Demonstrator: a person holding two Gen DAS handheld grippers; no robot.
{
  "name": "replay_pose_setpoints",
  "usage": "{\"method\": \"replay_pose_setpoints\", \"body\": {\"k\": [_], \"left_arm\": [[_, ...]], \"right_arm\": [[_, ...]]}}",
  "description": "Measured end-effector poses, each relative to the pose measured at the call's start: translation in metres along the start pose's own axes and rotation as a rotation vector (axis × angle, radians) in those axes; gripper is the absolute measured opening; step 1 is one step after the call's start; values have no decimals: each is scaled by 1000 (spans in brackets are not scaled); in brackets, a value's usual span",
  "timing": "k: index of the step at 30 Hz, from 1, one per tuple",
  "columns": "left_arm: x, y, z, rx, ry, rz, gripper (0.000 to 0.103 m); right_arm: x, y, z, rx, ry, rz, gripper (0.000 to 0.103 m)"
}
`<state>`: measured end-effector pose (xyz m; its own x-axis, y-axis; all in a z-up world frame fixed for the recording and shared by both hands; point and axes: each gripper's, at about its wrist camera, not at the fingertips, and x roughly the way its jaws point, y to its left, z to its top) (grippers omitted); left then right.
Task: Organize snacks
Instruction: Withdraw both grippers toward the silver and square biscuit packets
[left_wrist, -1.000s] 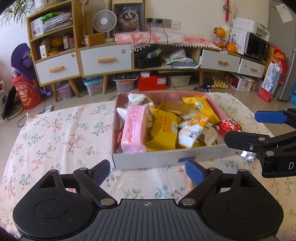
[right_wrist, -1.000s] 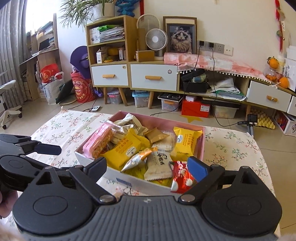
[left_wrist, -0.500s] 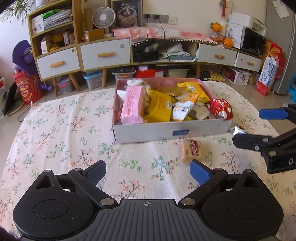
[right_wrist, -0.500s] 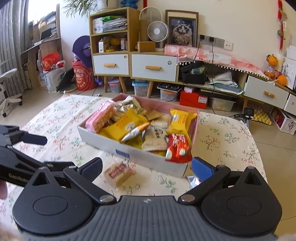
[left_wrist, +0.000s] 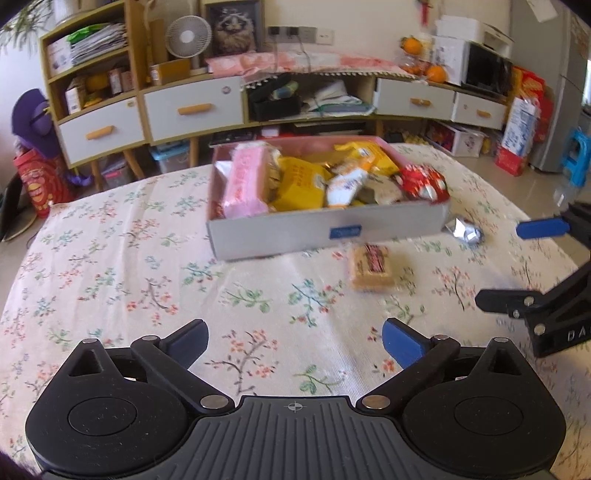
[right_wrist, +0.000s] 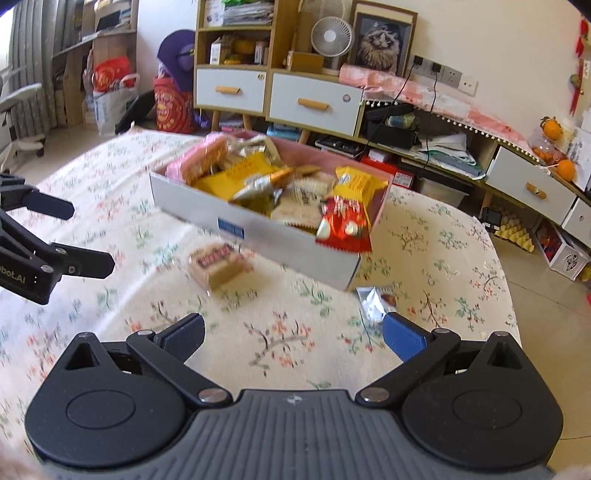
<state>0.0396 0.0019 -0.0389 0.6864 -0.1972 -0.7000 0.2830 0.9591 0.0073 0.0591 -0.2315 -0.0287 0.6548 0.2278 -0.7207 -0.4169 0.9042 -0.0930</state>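
A white cardboard box (left_wrist: 325, 232) with a pink inside stands on the floral tablecloth, heaped with snack packets: a pink pack (left_wrist: 245, 181), yellow bags, and a red packet (left_wrist: 424, 184) hanging over its right corner. A tan biscuit pack (left_wrist: 371, 267) lies on the cloth just in front of the box. A crumpled silver wrapper (left_wrist: 463, 230) sits by the box's right corner. My left gripper (left_wrist: 293, 334) hovers over bare cloth short of the box, its jaws opening with nothing between them. My right gripper (right_wrist: 293, 328) is open and holds nothing, with the silver wrapper (right_wrist: 375, 299) just beyond its right finger.
Floral tablecloth (left_wrist: 110, 258) covers the whole table, with room left of the box. Behind the table stand low cabinets with white drawers (left_wrist: 192, 110), a shelf unit, a fan and floor clutter. The table's right edge (right_wrist: 506, 295) drops to the tiled floor.
Both grippers have drawn back from the box and sunk, so the box looks farther away. The biscuit pack and silver wrapper have come into view. Both pairs of jaws stand slightly wider.
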Motion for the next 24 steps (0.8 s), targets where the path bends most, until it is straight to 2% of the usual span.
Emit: {"method": "replay_pose_setpoints", "body": {"k": [9,13,17,24], "left_arm": [[22,-19,-13,22,22,-68,101],[31,-29,-15,63,28,-66,101],[38,-36,-14,60,31,-79,103],[51,-46,-6,44,14,-95,103]], "right_arm": [[13,-18,-13,45,50,-3,103],[21,-33,-22,55,59,-30,103],[26,-51,-30,90,73,-45,103],[37,-74,-31,164,52,-16,103]]}}
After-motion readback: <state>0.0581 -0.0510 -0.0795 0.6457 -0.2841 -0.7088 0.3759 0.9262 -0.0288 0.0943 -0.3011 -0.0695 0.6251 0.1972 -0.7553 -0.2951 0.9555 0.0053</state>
